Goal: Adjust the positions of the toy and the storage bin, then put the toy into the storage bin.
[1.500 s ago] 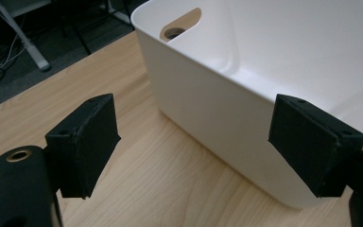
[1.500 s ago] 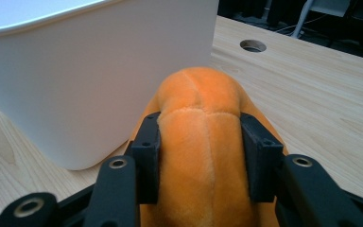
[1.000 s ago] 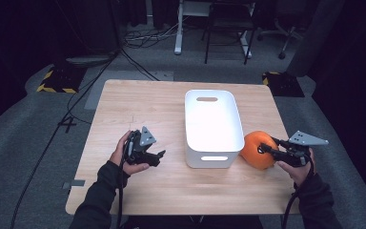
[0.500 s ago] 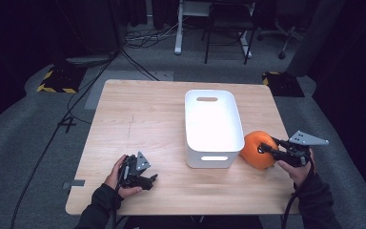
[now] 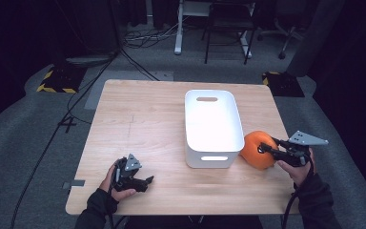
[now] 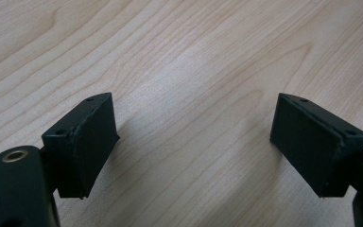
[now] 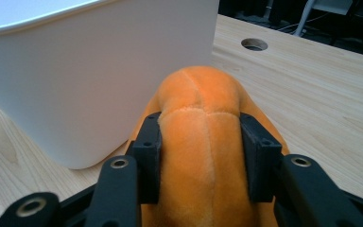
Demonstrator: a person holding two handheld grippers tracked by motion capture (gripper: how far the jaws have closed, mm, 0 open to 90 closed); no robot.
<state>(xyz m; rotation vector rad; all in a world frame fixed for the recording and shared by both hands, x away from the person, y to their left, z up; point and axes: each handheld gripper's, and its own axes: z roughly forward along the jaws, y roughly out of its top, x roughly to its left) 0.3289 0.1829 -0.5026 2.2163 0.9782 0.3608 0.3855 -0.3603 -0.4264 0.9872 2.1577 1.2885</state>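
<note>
Meanwhile, your right tool (image 5: pixel 265 146) sat at the counter's right edge, and its jaws had just been closing on the orange plush toy (image 5: pixel 256 150); in the right gripper view the two black pads (image 7: pixel 149 153) pressed into the toy's (image 7: pixel 203 156) soft sides and pinched a ridge of fabric between them. You had the toy resting on the counter (image 5: pixel 143 114), just beside the near right corner of the white bin (image 5: pixel 213 125); whether the two touched could not be told. The bin's wall (image 7: pixel 99 80) rose right next to the toy in that close view. Your left tool (image 5: pixel 145 181) lay low near the counter's front left, well apart from the bin. Its jaws stood wide apart with nothing between them, and bare wood grain (image 6: pixel 194 85) showed between the pads (image 6: pixel 92 137) in the left gripper view
</note>
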